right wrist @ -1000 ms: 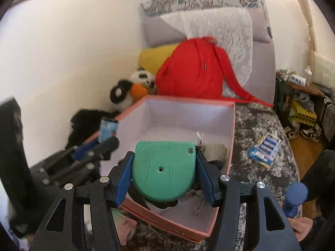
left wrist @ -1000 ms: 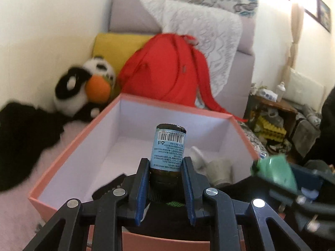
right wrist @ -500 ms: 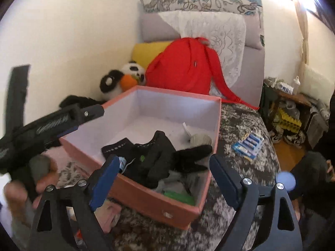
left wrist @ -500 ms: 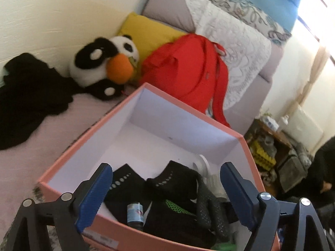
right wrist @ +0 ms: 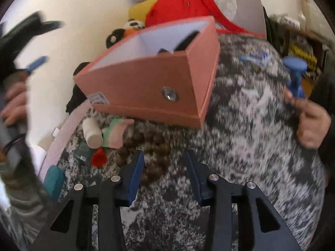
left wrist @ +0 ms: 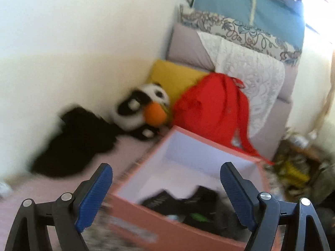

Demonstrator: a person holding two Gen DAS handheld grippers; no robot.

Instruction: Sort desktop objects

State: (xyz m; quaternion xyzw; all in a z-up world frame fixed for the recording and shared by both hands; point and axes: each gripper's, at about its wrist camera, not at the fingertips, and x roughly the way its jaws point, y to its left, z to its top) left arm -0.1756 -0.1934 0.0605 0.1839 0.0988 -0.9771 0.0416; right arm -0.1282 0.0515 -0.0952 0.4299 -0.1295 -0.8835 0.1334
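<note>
A pink box (left wrist: 167,233) (right wrist: 146,79) stands on a black-and-white speckled cover. Dark clothes (left wrist: 188,205) lie inside it. My left gripper (left wrist: 165,190) is open and empty, held above the box's near left corner. My right gripper (right wrist: 164,171) is open and empty, low over the cover in front of the box. Just ahead of it lie brown beads (right wrist: 146,152), a white bottle (right wrist: 92,133), a pink-green eraser (right wrist: 115,132), a small red piece (right wrist: 99,156) and a teal object (right wrist: 53,179).
A panda toy (left wrist: 144,108), red backpack (left wrist: 211,110), yellow pillow (left wrist: 173,79) and black cloth (left wrist: 77,142) lie behind the box by the wall. A blue battery pack (right wrist: 254,56) lies on the cover at right. A hand (right wrist: 309,121) holds a blue handle at right.
Both grippers opened and dropped the brown bottle and the green tape measure into the box. The left one has since lifted back; the right one has drawn back and dipped toward the beads.
</note>
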